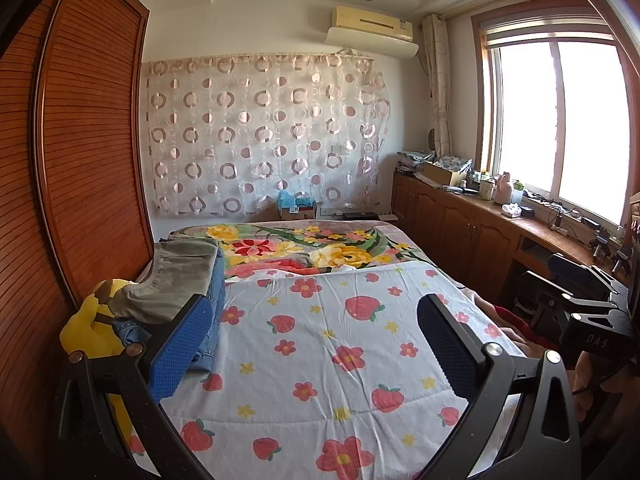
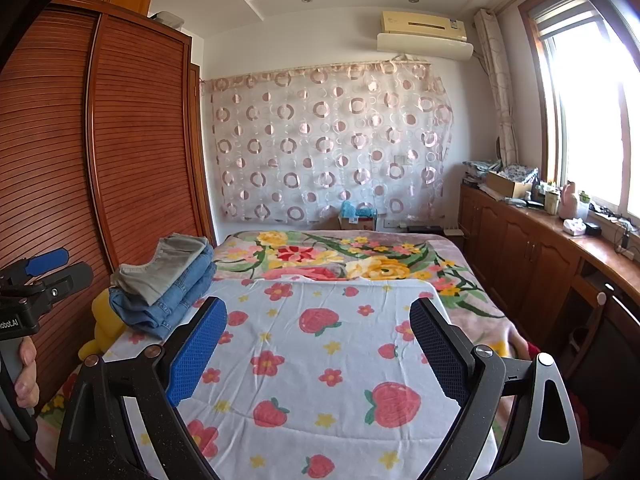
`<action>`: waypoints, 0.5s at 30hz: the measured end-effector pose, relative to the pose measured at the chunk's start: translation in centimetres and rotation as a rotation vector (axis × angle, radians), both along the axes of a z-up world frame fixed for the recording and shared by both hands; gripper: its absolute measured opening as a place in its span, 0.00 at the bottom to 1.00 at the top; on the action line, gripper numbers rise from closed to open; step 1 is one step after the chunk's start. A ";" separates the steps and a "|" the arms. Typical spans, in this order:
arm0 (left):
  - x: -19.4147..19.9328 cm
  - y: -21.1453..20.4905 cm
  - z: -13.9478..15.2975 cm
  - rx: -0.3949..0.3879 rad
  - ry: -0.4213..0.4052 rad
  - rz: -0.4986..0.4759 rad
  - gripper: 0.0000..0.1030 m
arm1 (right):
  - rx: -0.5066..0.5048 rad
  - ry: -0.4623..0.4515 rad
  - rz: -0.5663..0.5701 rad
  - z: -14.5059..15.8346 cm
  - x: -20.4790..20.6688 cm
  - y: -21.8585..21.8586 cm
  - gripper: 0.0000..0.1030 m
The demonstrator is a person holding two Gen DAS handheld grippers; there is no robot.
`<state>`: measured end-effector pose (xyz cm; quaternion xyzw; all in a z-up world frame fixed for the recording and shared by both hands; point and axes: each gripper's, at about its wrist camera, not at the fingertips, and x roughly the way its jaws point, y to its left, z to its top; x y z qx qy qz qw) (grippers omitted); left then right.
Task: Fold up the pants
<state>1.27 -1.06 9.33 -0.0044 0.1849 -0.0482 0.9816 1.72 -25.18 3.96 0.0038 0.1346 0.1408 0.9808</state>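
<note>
- Both grippers are held above the near part of the strawberry-print quilt [image 2: 320,360], and nothing is gripped by either.
- The left gripper [image 1: 316,344] is seen with its blue-padded fingers [image 1: 180,352] spread wide, only quilt showing between them.
- The right gripper [image 2: 320,344] is likewise spread wide, with bare quilt in the gap.
- The pants are found in a folded stack [image 2: 168,284] at the far left corner of the quilt: grey pants [image 2: 160,268] lie on top of folded blue jeans [image 2: 176,300].
- A yellow plush toy [image 2: 105,320] is wedged just beside the stack, between it and the wooden wardrobe [image 2: 140,140].
- No loose, unfolded garment is seen anywhere on the quilt; the middle of it lies bare apart from a few creases.
- The step in hand is judged to lie between garments: either the folding is finished and the stack is complete, or another pair is about to be fetched from outside both views. Which of these holds cannot be told.
- If more folding is intended, a fresh pair would need to be laid flat in the middle of the quilt, well clear of the stack, so that the pile is not disturbed.
- Care would be called for near the left edge of the quilt, where the stack sits close to the toy and could be knocked.
</note>
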 end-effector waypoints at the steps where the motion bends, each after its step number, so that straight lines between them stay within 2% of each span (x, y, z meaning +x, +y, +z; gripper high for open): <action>1: 0.0 0.0 0.0 0.000 0.000 0.000 1.00 | 0.000 0.001 0.000 0.0 0.0 0.0 0.91; 15: 0.1 0.0 0.2 0.000 0.002 0.001 1.00 | 0.002 0.003 0.004 -0.1 0.0 0.0 0.91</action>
